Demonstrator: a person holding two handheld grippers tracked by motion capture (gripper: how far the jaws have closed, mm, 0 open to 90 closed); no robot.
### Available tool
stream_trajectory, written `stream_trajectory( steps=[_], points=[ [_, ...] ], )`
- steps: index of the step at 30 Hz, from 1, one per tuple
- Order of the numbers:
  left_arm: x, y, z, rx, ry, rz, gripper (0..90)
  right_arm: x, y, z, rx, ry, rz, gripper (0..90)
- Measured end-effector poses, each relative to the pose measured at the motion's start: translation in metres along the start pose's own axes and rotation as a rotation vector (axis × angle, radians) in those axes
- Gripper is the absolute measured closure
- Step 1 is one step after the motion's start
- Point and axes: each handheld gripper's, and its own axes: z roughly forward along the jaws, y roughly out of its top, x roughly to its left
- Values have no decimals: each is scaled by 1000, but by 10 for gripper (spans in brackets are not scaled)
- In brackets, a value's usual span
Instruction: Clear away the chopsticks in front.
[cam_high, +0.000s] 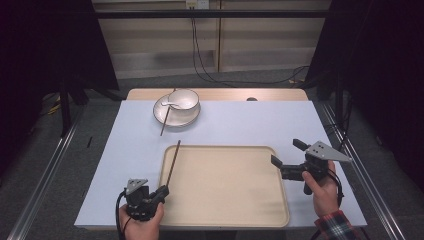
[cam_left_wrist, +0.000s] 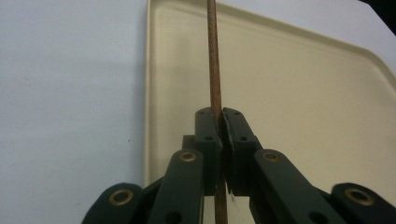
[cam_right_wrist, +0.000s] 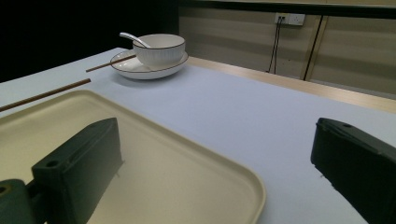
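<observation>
**Chopstick pinched at the tray's left rim**

The left gripper (cam_high: 161, 192) sits at the near-left corner of the beige tray (cam_high: 225, 210), its jaws clamped tight on a brown chopstick (cam_high: 173, 162). In the left gripper view the stick (cam_left_wrist: 214, 70) runs straight out from between the two closed pads, close to the tray's left rim (cam_left_wrist: 148, 93), over the tray's floor. From above, the chopstick slants along that same left edge — its far tip reaches just past the tray's far-left corner, over the pale blue table (cam_high: 250, 120).

The right gripper (cam_high: 287, 153) hangs at the tray's right edge, jaws spread wide with nothing between them; the right gripper view looks across the tray's corner (cam_right_wrist: 252, 186) through that gap.

Beyond the tray's far-left corner stands a white bowl (cam_high: 183, 99) on a plate (cam_high: 162, 114), a spoon (cam_high: 171, 104) resting in the bowl. A second chopstick (cam_high: 164, 121) leans on the plate's near rim — well apart from the tray.
</observation>
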Motion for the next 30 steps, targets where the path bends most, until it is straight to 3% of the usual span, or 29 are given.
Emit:
stream_trajectory(
  steps=[13,23,26,30],
  points=[
    [-3,-6,9,77,12,11,853,0,0,0,-4,9,13,16],
    [-4,-4,9,62,62,34,810,1,0,1,-2,10,10,16],
    [-4,-4,10,62,54,33,791,1,0,0,3,15,8,17],
    [-5,3,10,24,46,45,726,1,0,1,3,15,6,17]
  ],
)
